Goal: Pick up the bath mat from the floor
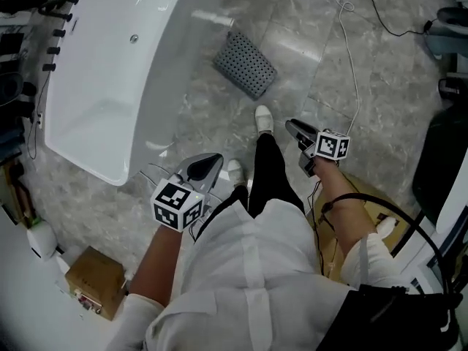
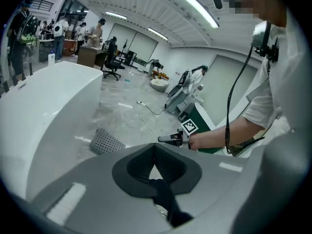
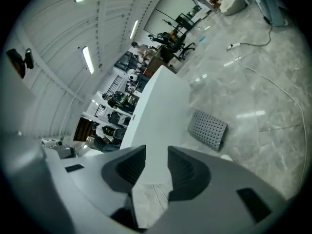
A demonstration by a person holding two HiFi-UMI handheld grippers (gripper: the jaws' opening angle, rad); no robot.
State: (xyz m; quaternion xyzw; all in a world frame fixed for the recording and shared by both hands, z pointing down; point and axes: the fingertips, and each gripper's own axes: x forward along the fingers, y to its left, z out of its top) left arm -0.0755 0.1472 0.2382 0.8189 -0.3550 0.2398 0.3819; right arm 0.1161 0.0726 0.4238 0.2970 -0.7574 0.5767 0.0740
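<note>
So the bath mat [image 1: 245, 64] lies flat on the floor at the far side, just right of the bathtub [image 1: 110, 86] and well apart from both claws. The left gripper [image 2: 155, 146] is pinched closed on nothing, and the right gripper [image 3: 157, 152] has its jaws apart, also empty. My worry is that the floor looks slick, so a jab could shove the thin mat away instead of catching an edge.

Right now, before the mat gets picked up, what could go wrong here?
The bath mat lies close to the bathtub, so a gripper reaching down might knock the tub. A thin cable trails across the floor near the right gripper and could snag. The left gripper has its jaws together; it must open first.
</note>
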